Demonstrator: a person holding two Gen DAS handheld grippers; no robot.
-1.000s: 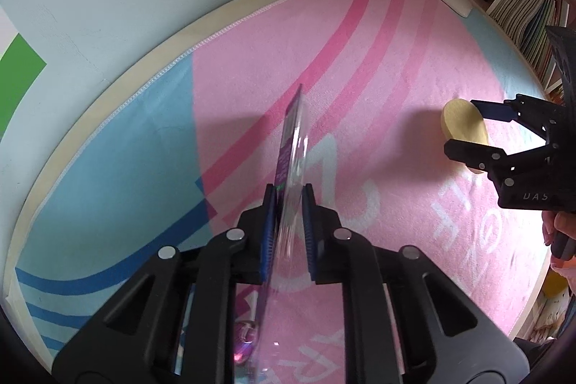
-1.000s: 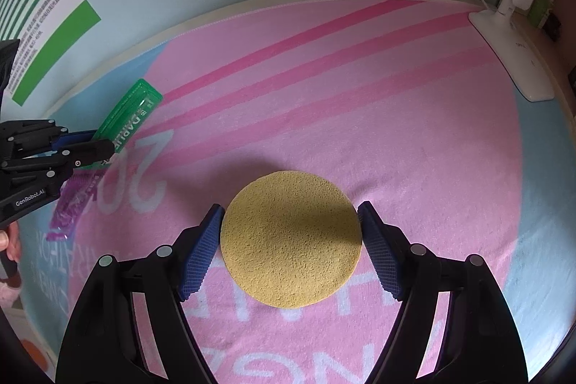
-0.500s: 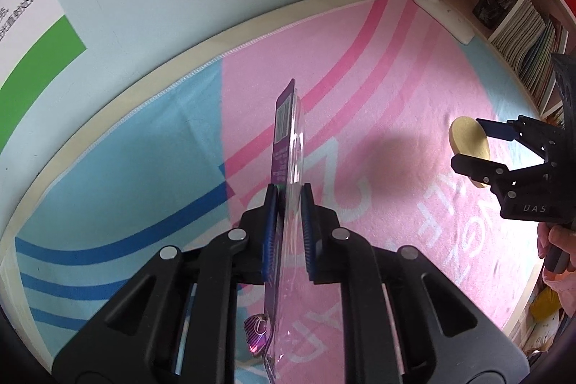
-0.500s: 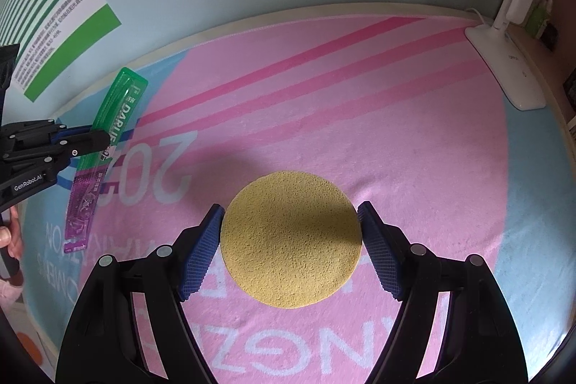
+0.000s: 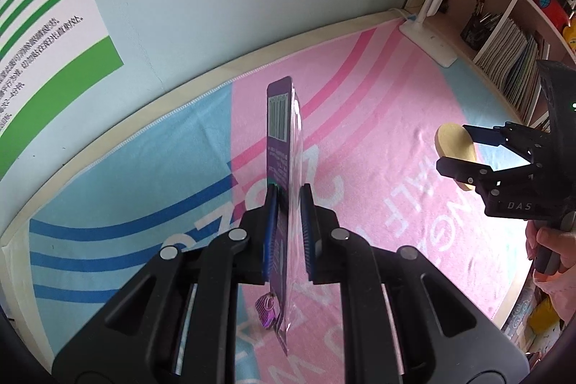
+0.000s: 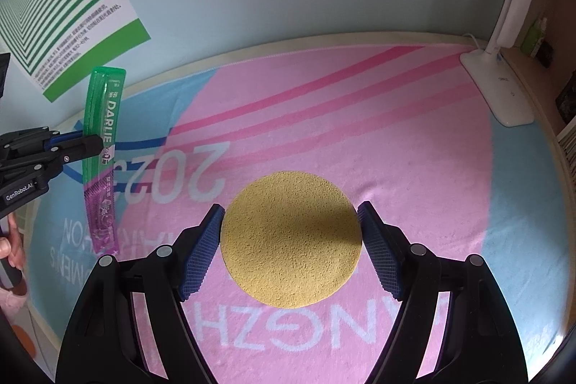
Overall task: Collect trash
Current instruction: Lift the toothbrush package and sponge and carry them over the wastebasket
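My left gripper [image 5: 289,191] is shut on a flat toothbrush blister pack [image 5: 280,132], purple-backed with a barcode, held edge-on and upright above the mat. From the right wrist view the same pack [image 6: 102,146] shows its green and purple front, pinched by the left gripper [image 6: 99,144] at the left edge. My right gripper [image 6: 291,236] grips a round yellow sponge [image 6: 291,238] across its width, both blue pads pressing on its rim. The left wrist view has the sponge [image 5: 455,146] and the right gripper [image 5: 460,150] at the right, held by a hand [image 5: 547,247].
A pink and blue mat [image 6: 360,117] with white lettering covers the surface below. A white lamp base [image 6: 498,89] stands at the mat's far right corner. A green-striped poster [image 6: 61,9] hangs on the pale wall. Bookshelves [image 5: 511,35] line the right side.
Both grippers have risen with their loads; the mat looks farther off and more wall and poster show. The pack now stands more upright as seen from the right wrist.
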